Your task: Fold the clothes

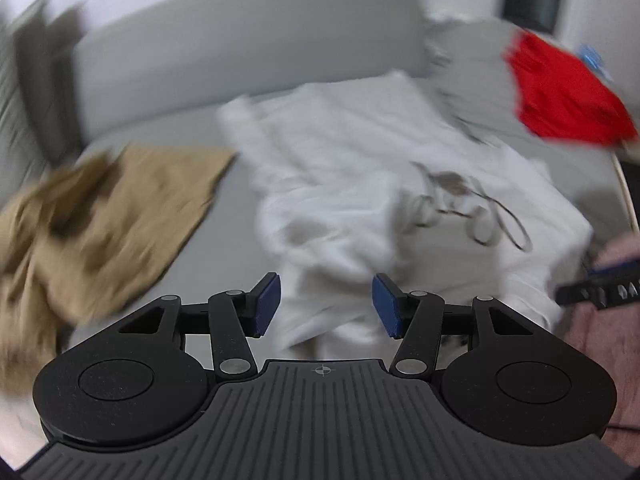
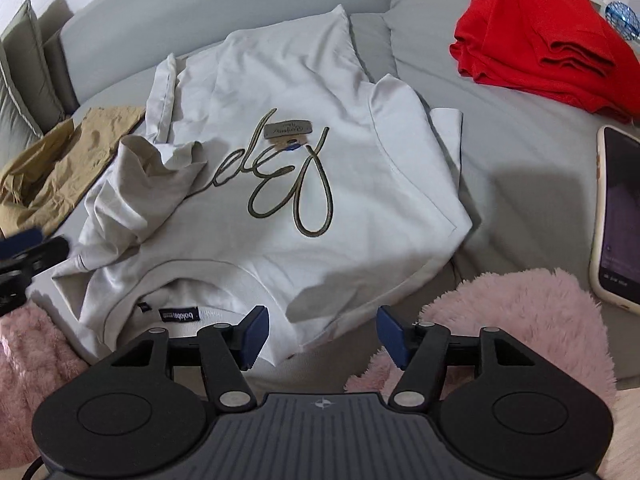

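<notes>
**White sweatshirt half folded on the grey bed, both grippers empty**

Nearest me, my right gripper [image 2: 322, 334] stands fairly wide with nothing between its blue pads [image 2: 254, 336], hanging over the near hem of the white cotton sweatshirt with looping olive script [image 2: 280, 184]. A fluffy pink blanket [image 2: 520, 320] lies along the bed's near edge, partly hidden under the gripper body. My left gripper [image 1: 326, 306] is also parted and holds nothing; its view is smeared, so the sweatshirt's print is hard to read there. One sleeve [image 2: 148, 184] lies crumpled over the sweatshirt's left side. A phone in a pale case [image 2: 618, 216] is cut off at the right edge. Farther left sits a rumpled tan garment [image 2: 60, 168]; toward the far right corner, a folded red garment [image 2: 540, 40] rests on the grey bed [image 2: 520, 152].
</notes>
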